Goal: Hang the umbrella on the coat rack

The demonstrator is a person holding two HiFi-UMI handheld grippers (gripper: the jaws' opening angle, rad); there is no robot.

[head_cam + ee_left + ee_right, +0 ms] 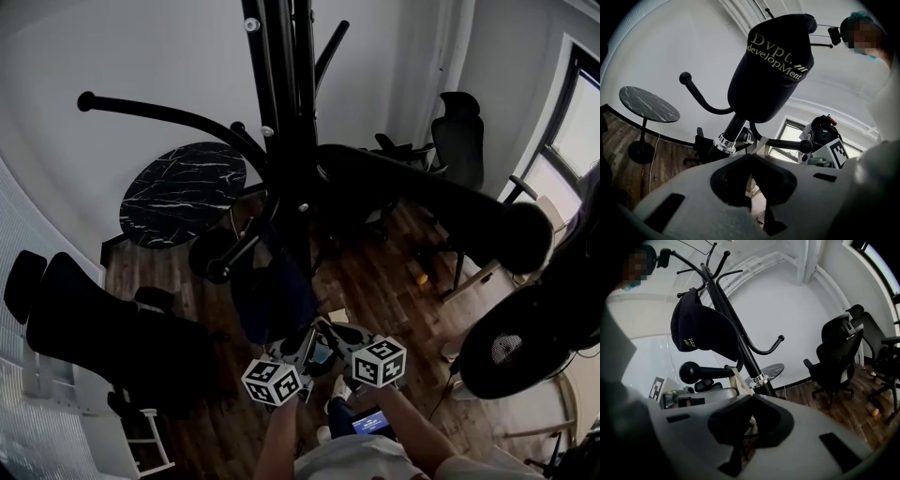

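Matte grey fingers on beige strap

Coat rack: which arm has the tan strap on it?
The low straight arm with the ball tip; the tan strap runs from it. The upward-curving arm is bare.

The left gripper and right gripper are pointing up beside the coat rack, each pinching the tan strap.
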